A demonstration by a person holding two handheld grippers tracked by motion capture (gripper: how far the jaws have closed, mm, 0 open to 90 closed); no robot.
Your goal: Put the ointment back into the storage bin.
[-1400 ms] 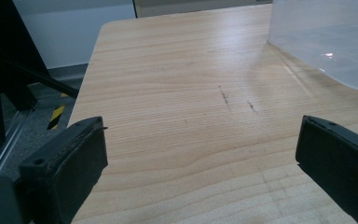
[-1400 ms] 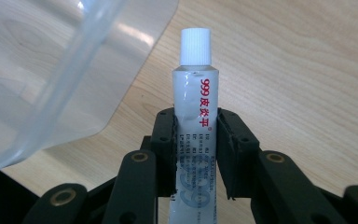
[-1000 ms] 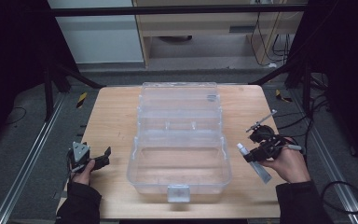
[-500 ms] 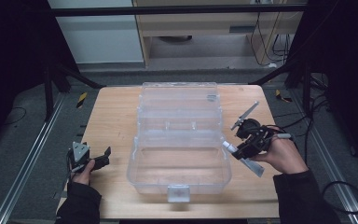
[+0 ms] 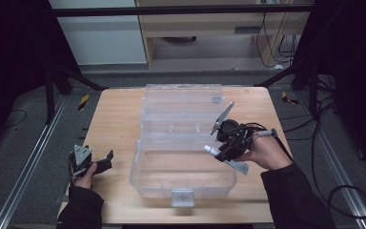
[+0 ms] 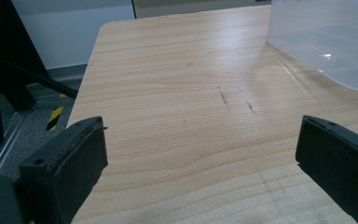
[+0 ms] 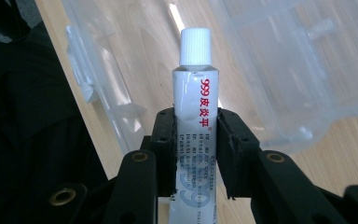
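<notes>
- High view: wooden table (image 5: 114,119) carries a clear plastic storage box (image 5: 181,162) standing open at its centre, lid (image 5: 183,102) laid back toward the far edge. Box interior appears empty as far as can be seen.
- Right gripper (image 5: 218,151) is held over the box's right rim, above the open tray. Its jaws are clamped on a white ointment tube (image 5: 211,150), cap end pointing inward over the tray.
- Right gripper view confirms the grasp: tube (image 7: 195,116) is pinched at mid-body between both pads, white cap (image 7: 195,45) clear of the jaws, red lettering facing the camera.
- Left gripper (image 5: 95,164) rests at the table's near left, well apart from the box, jaws spread and holding nothing; left gripper view shows bare wood between them.
- Assessment: pick-up is complete and the tube is brought to the box. Remaining, in this judgement: lowering, release into the tray, and possibly closing the lid.
</notes>
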